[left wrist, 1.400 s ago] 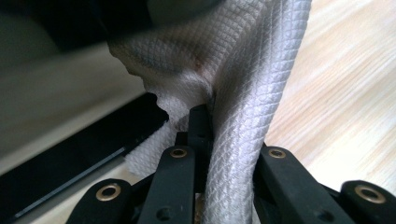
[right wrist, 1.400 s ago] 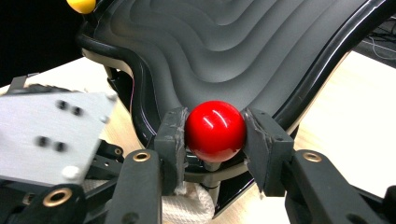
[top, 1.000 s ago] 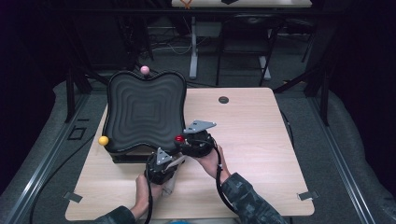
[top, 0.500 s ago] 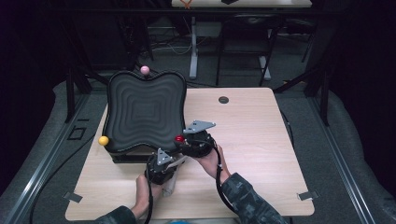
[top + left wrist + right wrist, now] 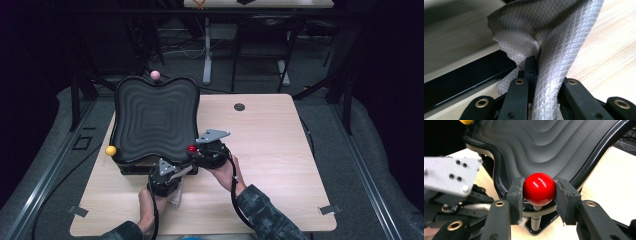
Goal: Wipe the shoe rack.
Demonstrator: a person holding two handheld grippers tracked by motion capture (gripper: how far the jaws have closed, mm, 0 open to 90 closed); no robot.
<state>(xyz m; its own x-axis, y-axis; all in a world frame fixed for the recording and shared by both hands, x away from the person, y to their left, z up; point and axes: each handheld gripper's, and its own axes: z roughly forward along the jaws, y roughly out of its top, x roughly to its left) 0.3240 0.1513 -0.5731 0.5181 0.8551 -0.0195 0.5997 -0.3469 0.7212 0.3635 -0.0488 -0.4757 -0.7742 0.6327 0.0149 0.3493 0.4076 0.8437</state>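
The red ball (image 5: 539, 189) sits squarely between the right gripper's (image 5: 539, 192) pads, clamped from both sides, at the tray's (image 5: 554, 147) near corner. The left gripper (image 5: 537, 75) is clenched on a white cloth (image 5: 554, 45) that rises past its fingertips over the table (image 5: 614, 57). No writing is readable.

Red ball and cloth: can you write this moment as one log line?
right gripper: shut on red ball | left gripper: shut on white cloth | black wavy tray: on table
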